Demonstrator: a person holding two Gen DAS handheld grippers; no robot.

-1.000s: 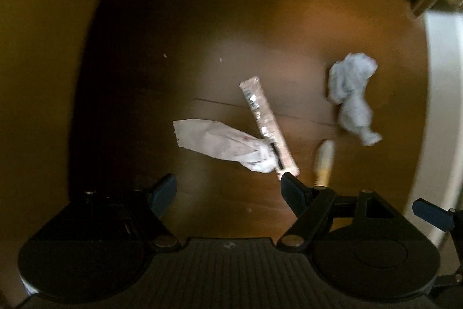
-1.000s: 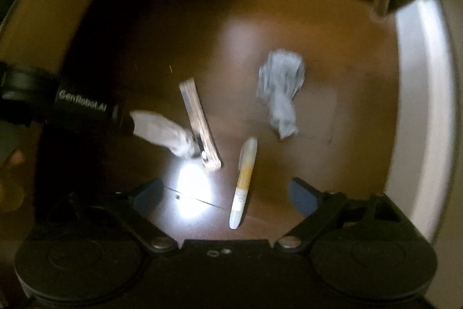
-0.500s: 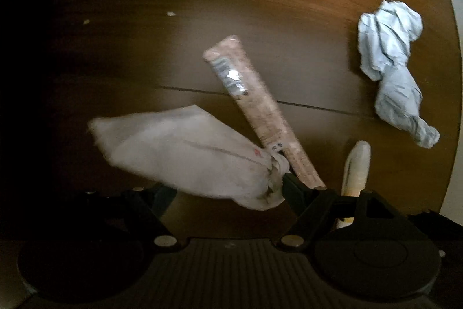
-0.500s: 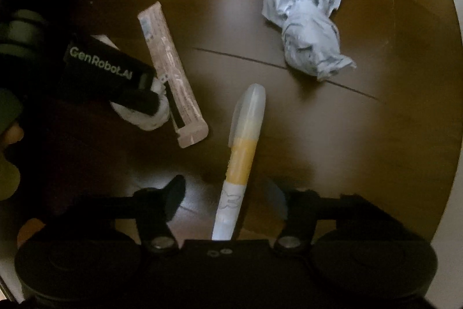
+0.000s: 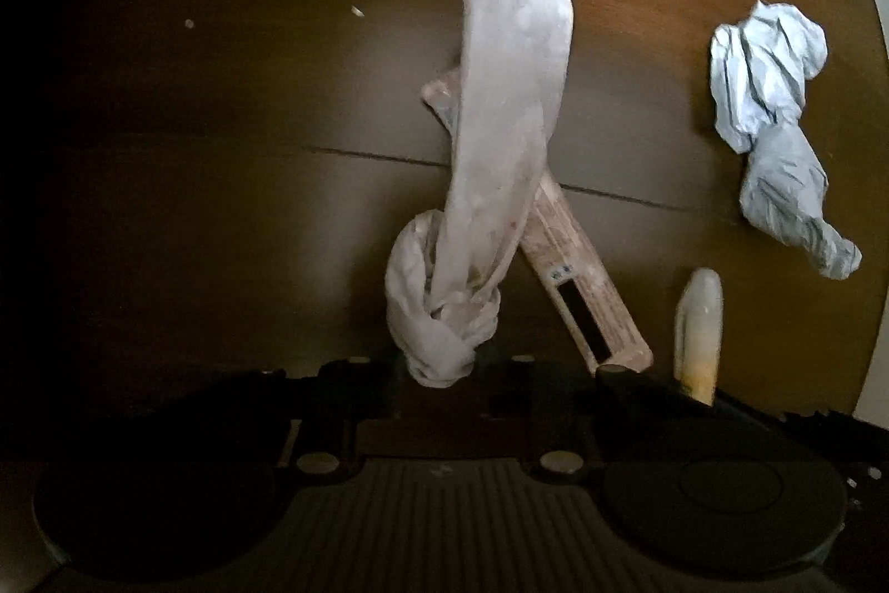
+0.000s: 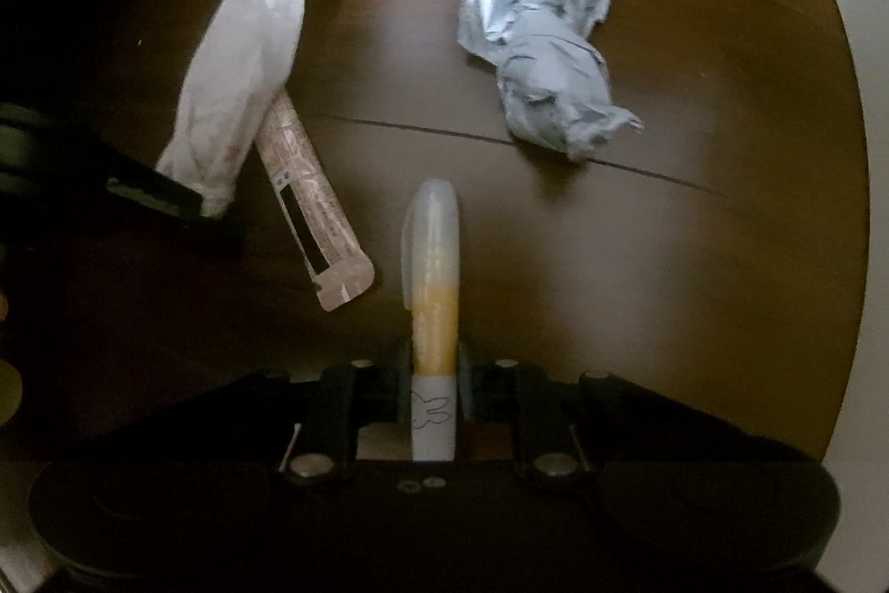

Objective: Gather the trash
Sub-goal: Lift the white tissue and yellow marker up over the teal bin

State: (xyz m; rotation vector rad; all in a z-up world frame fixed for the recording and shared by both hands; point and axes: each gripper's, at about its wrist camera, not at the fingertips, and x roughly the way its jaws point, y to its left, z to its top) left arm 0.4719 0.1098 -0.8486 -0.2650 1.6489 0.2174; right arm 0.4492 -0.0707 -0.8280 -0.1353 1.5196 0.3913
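My left gripper (image 5: 444, 370) is shut on the knotted end of a white twisted wrapper (image 5: 500, 159), which stands up in front of it; the wrapper also shows in the right wrist view (image 6: 233, 87). My right gripper (image 6: 433, 387) is shut on a yellow-and-white marker (image 6: 433, 270), whose capped tip points away; the marker also shows in the left wrist view (image 5: 699, 326). A pink stick sachet (image 6: 311, 204) lies flat on the round dark wooden table (image 6: 694, 315), partly under the wrapper in the left wrist view (image 5: 583, 293). A crumpled pale-blue paper (image 6: 544, 48) lies further back.
The crumpled paper lies near the table's right edge in the left wrist view (image 5: 778, 120). A pale floor strip (image 6: 855, 9) runs past the table's right edge. The left gripper's body (image 6: 139, 187) is at the left in the right wrist view.
Both grippers came down to the table and closed. The left one took the wrapper's knotted end and the wrapper swung upright. The right one closed on the marker.
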